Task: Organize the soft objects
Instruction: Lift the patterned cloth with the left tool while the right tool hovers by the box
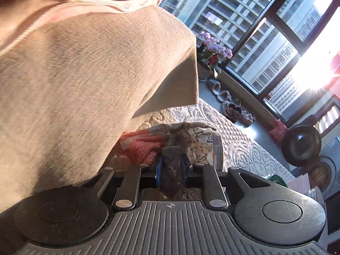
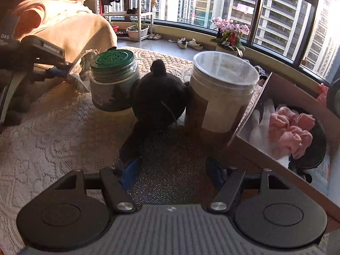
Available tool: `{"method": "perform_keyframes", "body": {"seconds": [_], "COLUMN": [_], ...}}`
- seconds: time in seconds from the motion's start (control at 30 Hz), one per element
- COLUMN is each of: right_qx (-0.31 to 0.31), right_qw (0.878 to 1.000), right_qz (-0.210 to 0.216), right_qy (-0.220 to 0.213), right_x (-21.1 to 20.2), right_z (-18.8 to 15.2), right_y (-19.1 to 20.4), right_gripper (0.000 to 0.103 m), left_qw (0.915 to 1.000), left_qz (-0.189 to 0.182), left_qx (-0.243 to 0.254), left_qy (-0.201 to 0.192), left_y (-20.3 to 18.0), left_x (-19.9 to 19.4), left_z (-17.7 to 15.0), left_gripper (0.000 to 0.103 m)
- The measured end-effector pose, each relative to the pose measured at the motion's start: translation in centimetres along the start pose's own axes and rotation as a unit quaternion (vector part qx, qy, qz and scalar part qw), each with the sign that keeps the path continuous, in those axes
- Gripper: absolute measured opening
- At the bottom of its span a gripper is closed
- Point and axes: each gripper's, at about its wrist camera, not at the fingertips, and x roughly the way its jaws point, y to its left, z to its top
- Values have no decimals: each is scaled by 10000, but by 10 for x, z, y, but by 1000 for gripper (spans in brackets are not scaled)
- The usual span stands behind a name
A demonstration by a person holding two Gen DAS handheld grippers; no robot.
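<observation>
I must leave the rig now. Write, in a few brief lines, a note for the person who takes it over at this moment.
Left gripper: shut on a patterned cloth, beside a coral knitted cloth and under a hanging beige towel.
Right gripper: open, holds nothing; it faces a black plush toy on the lace tablecloth, between the green-lid jar and the clear-lid jar.
Done, it seems: pink rolled socks and a white fabric already lie in the cardboard box on the right.
Left: put the patterned cloth away, then probably the plush toy and the coral cloth.
</observation>
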Motion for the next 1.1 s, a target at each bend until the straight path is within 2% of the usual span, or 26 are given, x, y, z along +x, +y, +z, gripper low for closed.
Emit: {"method": "perform_keyframes", "body": {"seconds": [0.07,0.13,0.2,0.27,0.37,0.47,0.57,0.63,0.7,0.8,0.9,1.0,1.1], "right_qx": [174,315,437,535,738,878,832,832,836,838,826,823,818], "right_qw": [9998,9994,9988,9982,9964,9947,9952,9952,9952,9951,9952,9951,9950], "right_qz": [43,125,195,242,370,463,423,430,433,425,407,411,412], "right_qy": [-55,-76,-114,-156,-181,-261,-306,-280,-272,-315,-336,-353,-402], "right_x": [0,0,1,3,5,6,6,7,8,6,6,6,6], "right_z": [-3,-6,-11,-14,-18,-22,-22,-21,-21,-23,-24,-24,-26], "right_y": [-5,-9,-12,-14,-21,-26,-23,-24,-25,-24,-23,-23,-23], "right_gripper": [75,76,78,81,84,87,87,87,87,88,89,89,90], "left_qw": [9999,9996,9982,9934,9781,9669,9543,9404,9281,9203,9043,9022,9102], "left_qz": [49,155,385,492,674,730,689,698,745,738,864,1013,960], "left_qx": [-126,-25,425,1039,1970,2439,2907,3320,3638,3841,4174,4189,4022], "left_qy": [-106,-254,-186,-18,65,140,-38,-234,-269,-49,230,190,248], "left_y": [-3,-7,-18,-30,-45,-51,-54,-55,-57,-56,-58,-59,-56], "left_x": [10,16,23,25,26,24,11,-1,-7,-1,19,33,41], "left_z": [6,10,9,1,-16,-29,-39,-42,-43,-37,-32,-24,-15], "left_gripper": [20,20,20,20,20,20,20,21,21,21,23,23,21]}}
